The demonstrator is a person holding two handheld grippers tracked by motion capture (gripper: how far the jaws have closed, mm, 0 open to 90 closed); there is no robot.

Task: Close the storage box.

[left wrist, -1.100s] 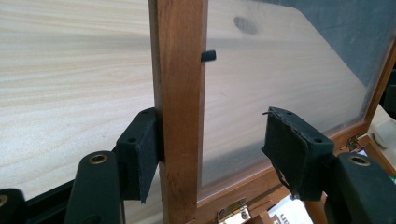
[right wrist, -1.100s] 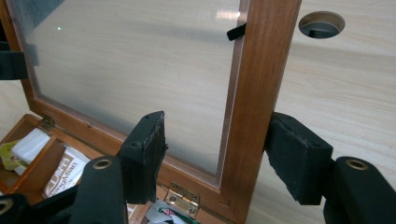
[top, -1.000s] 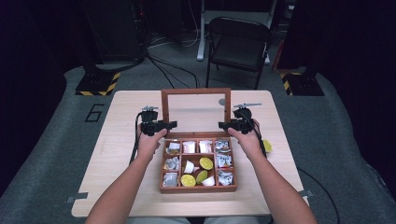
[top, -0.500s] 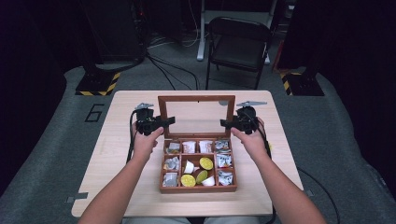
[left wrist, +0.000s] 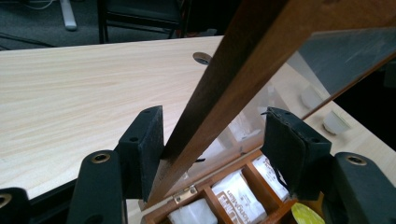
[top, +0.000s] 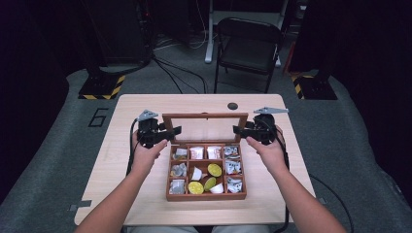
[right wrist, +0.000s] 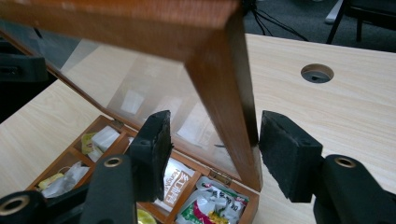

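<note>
The left gripper (top: 171, 131) straddles the left edge of the glass-paned brown wooden lid (top: 204, 116), one pad touching, jaws just widened. The lid stands raised over the wooden compartment box (top: 206, 196). The right gripper (top: 239, 130) brackets the lid's right edge, jaws just narrowed, not clamped.

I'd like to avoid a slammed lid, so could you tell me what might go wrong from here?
1. The lid stands up on its hinges, and each tongs straddles a side rail loosely: the left tongs touches with one pad, the right tongs likewise. The frame could slip out and drop onto the box.
2. If the two hands move unevenly, the lid may twist and strain the hinge.
</note>
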